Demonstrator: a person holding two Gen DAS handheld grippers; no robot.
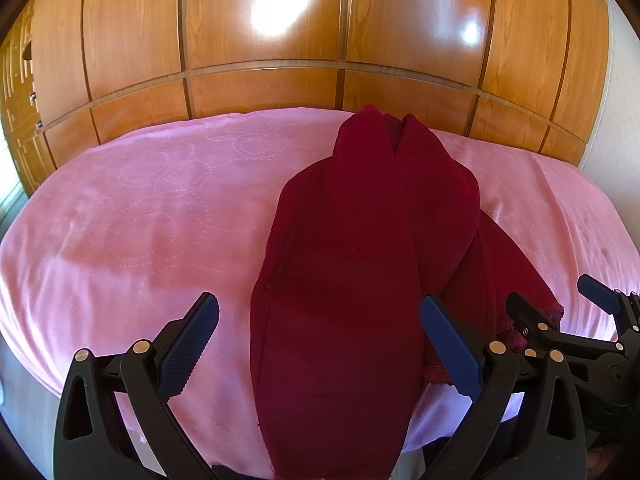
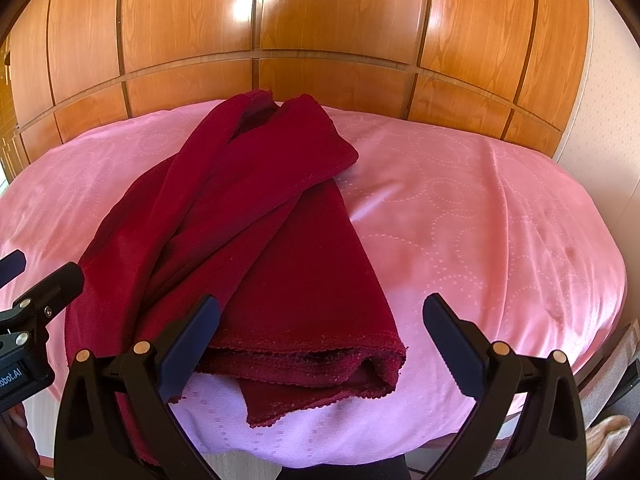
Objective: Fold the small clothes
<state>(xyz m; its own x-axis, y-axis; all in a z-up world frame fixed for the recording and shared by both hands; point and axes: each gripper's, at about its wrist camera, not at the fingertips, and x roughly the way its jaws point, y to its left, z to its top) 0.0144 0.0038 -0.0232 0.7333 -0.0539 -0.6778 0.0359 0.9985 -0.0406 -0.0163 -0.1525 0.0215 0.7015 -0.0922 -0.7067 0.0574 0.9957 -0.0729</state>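
Dark red garment [image 1: 360, 248] on pink bedspread [image 1: 140, 208] (wooden wardrobe [image 1: 260, 32] behind), possibly folded, both hand-held grippers [image 1: 320, 340] [image 2: 322, 340] gaping, empty

Dark red fleece garment [image 2: 256, 240], loosely folded lengthwise in overlapping layers, lying slack on the bed; stitched hem at 6 o'clock, narrow bunched end toward 12 o'clock.
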